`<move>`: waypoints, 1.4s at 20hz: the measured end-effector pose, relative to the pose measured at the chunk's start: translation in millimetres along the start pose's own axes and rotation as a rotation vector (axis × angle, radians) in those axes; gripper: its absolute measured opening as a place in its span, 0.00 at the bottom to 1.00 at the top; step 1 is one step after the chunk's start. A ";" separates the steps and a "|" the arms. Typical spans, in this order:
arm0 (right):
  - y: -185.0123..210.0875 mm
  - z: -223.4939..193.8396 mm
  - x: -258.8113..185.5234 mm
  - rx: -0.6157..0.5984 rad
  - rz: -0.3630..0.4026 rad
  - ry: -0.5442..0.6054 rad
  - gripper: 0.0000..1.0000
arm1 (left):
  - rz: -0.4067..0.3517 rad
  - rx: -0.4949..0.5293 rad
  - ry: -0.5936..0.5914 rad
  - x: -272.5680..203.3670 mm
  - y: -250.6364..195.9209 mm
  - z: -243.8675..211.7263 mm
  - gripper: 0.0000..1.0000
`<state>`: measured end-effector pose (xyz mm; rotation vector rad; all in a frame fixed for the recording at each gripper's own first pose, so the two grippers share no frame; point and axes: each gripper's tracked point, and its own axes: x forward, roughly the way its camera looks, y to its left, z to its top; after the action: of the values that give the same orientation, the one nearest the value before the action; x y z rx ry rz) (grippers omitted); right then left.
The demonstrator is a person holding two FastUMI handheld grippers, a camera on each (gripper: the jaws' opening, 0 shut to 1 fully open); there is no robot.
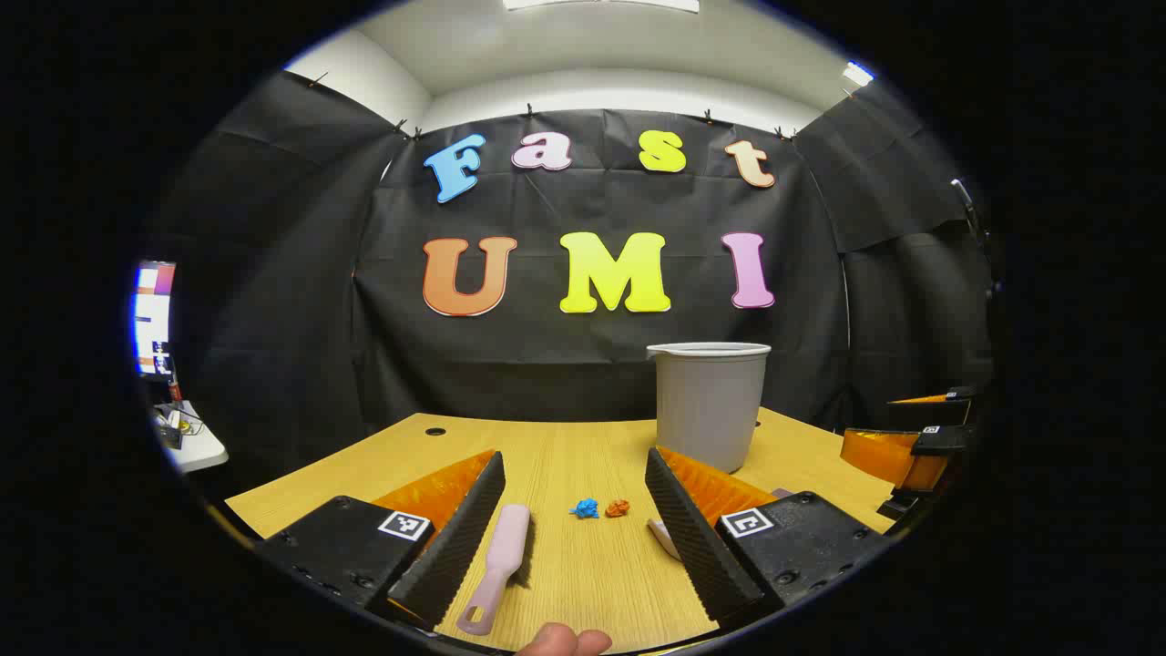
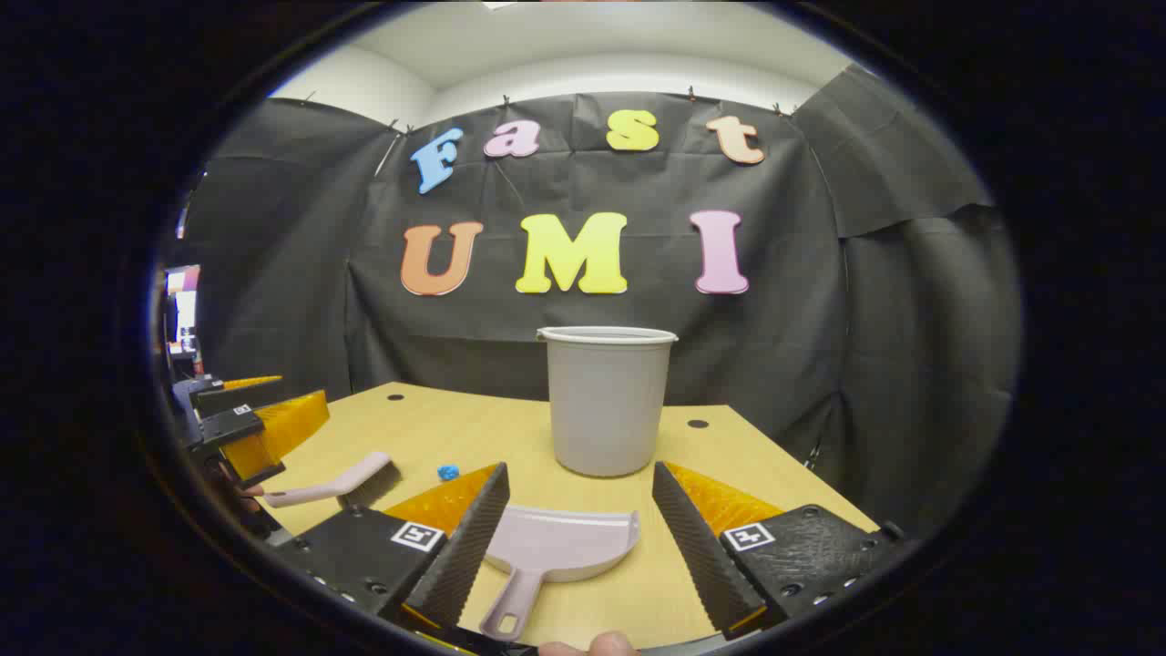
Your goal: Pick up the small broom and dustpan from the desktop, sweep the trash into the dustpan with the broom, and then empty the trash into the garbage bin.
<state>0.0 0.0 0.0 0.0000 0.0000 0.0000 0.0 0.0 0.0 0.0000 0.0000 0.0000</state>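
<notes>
Left gripper (image 1: 574,510) hovering wide open over the bench (image 1: 565,456), gripping nothing. Broom (image 1: 499,565) lying flat between the fingers, close to the left one, handle end nearest the camera. Blue scrap (image 1: 584,508) and orange scrap (image 1: 618,507) sitting just beside each other farther out on the bench, roughly midway between the fingers. Bin (image 1: 710,401) standing upright beyond the right finger, toward the back of the bench. Edge of the dustpan (image 1: 662,538) peeking out beside the right finger. Right gripper showing at the far right edge of the left gripper view.

Right gripper (image 2: 578,515) also hovering wide open, gripping nothing. Dustpan lying flat on the bench between its fingers, handle pointing toward the camera, mouth facing the bin standing upright straight ahead. Broom lying off to the left in the right gripper view, bristles toward the blue scrap nearby. Left gripper showing at the left edge there, above the broom's handle end. Fingertip of a hand (image 1: 565,642) peeking in at the bottom of each view
</notes>
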 end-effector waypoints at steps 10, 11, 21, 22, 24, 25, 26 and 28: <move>2.0 -12.6 3.0 0.020 -0.018 0.044 0.95 | 0.011 0.009 0.008 -0.3 7.2 -4.3 1.00; 4.9 -15.1 3.2 0.026 -0.013 0.052 0.96 | 0.014 0.011 0.007 -0.7 8.4 -3.8 0.99; 17.9 -39.2 -1.0 0.034 -0.003 0.142 0.95 | 0.018 0.002 0.012 -2.7 14.4 -7.2 0.99; 18.4 -39.6 -1.1 0.034 -0.004 0.146 0.96 | 0.020 0.000 0.010 -3.1 15.0 -7.4 0.99; 20.2 -40.5 -2.6 0.041 -0.004 0.150 0.95 | 0.026 -0.001 0.014 -3.8 18.4 -9.2 0.99; 20.2 -41.6 -2.9 0.044 -0.004 0.153 0.96 | 0.028 -0.002 0.014 -4.5 18.8 -8.8 0.99; 20.7 -43.2 -2.8 0.044 -0.004 0.159 0.95 | 0.031 -0.003 0.013 -6.5 20.1 -9.5 1.00; 21.8 -50.4 -3.4 0.038 0.001 0.184 0.95 | 0.033 -0.005 0.012 -8.0 21.4 -9.0 0.99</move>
<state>-3.4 21.8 -50.4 0.0378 0.1837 0.0010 -8.0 21.4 -9.0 -0.0049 0.0119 0.0329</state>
